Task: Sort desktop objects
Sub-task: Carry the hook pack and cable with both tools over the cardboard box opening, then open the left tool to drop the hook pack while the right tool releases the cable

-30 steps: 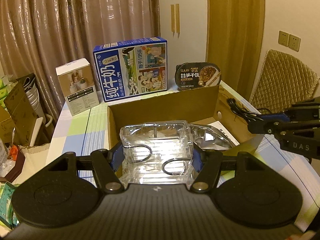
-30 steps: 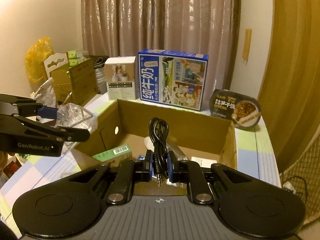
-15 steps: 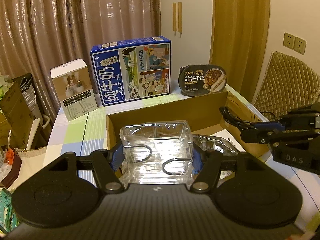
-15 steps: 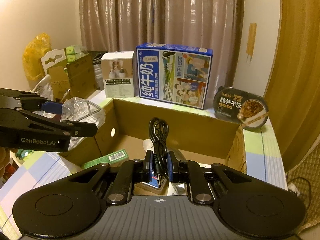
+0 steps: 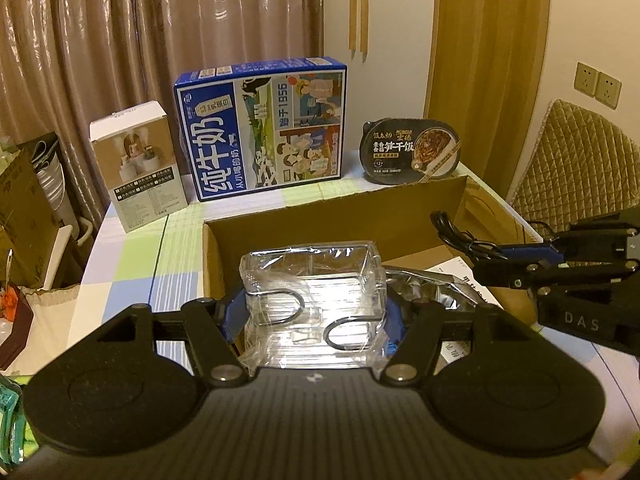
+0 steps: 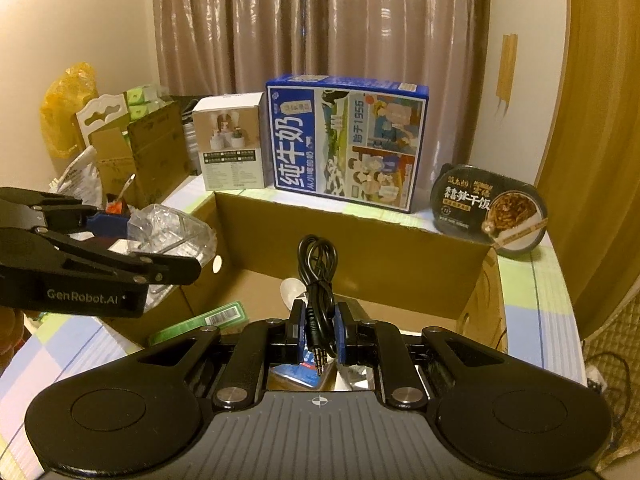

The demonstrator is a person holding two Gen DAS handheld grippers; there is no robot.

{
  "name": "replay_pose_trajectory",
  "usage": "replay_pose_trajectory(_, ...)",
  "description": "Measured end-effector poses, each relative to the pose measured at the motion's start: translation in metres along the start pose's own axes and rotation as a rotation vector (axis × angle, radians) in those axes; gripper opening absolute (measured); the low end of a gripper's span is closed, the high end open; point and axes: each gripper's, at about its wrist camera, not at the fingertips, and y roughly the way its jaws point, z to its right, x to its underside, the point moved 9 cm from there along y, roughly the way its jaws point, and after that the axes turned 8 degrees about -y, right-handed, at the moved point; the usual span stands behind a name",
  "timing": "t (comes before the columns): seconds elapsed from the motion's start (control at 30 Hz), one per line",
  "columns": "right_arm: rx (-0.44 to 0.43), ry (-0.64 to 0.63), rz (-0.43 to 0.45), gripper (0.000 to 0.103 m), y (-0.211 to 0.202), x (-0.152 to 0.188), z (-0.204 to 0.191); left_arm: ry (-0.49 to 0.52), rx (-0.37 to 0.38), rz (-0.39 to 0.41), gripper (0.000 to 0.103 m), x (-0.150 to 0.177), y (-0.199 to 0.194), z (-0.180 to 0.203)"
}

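Your left gripper (image 5: 314,314) pinches a clear plastic container (image 5: 314,280) between its blue pads, holding it over the near left corner of the open cardboard box (image 5: 340,220). Your right gripper (image 6: 319,330) is pressed tight on a coiled black audio cable (image 6: 318,264), its jack plugs hanging down, above the middle of the same box. Inside the box lie a green carton (image 6: 208,320) and a silver foil pouch (image 5: 432,292). Behind the box stand a blue milk carton case (image 5: 262,130), a white product box (image 5: 138,166) and a black instant-rice bowl (image 5: 412,150).
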Motion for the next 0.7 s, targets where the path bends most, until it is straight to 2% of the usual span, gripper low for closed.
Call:
replay_pose_trajectory(0.37,-0.010,0.012,-0.009,0.011,0.016,0.001,0.004,-0.010,-0.002,-0.024,0.062,0.003,0.023,-0.002)
replay_pose_trajectory(0.43,-0.013,0.015,-0.009,0.011,0.018,0.001,0.004,-0.009,-0.002,-0.025,0.063,0.003,0.026,-0.003)
replay_pose_trajectory(0.5,-0.016,0.019,-0.009,0.011,0.018,0.001,0.004,-0.016,-0.003,-0.024,0.069,0.003,0.027,-0.004)
replay_pose_trajectory(0.7,-0.022,0.024,-0.010,0.011,0.022,0.002,0.004,-0.007,-0.022,-0.006,0.068,0.003,0.023,-0.013)
